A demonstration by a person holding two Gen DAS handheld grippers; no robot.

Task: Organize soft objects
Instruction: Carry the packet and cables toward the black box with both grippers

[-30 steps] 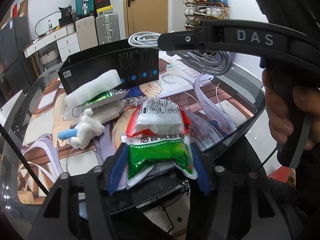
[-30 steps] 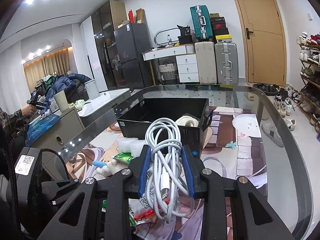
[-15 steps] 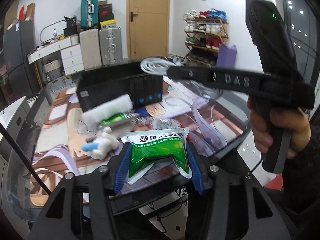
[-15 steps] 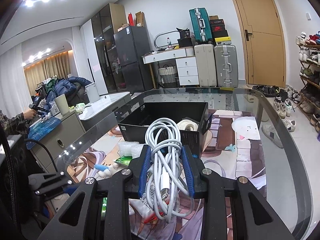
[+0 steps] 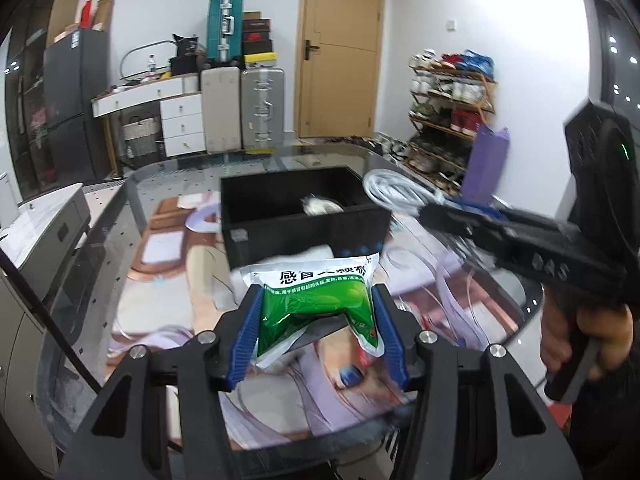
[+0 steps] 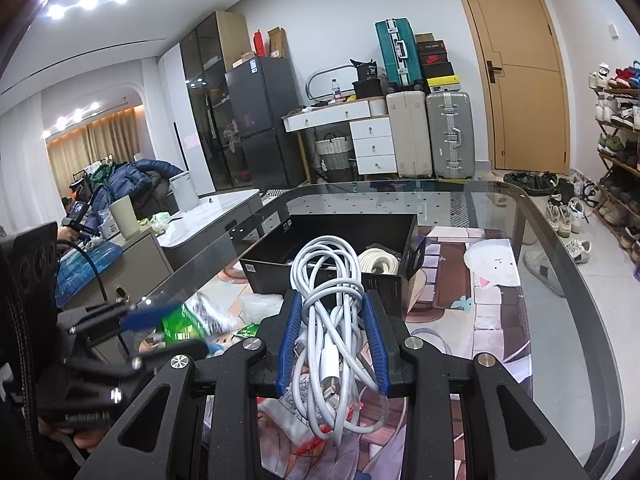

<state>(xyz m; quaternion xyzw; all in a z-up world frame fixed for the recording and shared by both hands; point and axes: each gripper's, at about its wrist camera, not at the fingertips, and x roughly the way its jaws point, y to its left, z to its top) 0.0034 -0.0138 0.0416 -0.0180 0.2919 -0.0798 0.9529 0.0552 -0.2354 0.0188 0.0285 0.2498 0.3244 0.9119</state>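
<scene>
My left gripper (image 5: pixel 316 332) is shut on a green and white packet (image 5: pixel 320 304) and holds it above the table, in front of the black box (image 5: pixel 304 232). My right gripper (image 6: pixel 332 344) is shut on a coiled white cable (image 6: pixel 328 300), held above the table short of the black box (image 6: pixel 332 248). The box holds a cream rope coil (image 6: pixel 378 260). In the left wrist view the right gripper (image 5: pixel 424 212) shows at the right with the cable (image 5: pixel 392 190) near the box's right end. The left gripper (image 6: pixel 160 328) with the packet shows at left in the right wrist view.
A red and white packet (image 6: pixel 296 420) lies under my right gripper. A white foam piece (image 5: pixel 296 254) and a clear bag (image 6: pixel 260 306) lie in front of the box on the printed mat (image 6: pixel 492 280). The glass table edge (image 6: pixel 576 280) curves at right.
My left gripper has lifted the green packet off the table and risen, so the box's inside now shows. My right gripper with the cable has stayed nearly still.
</scene>
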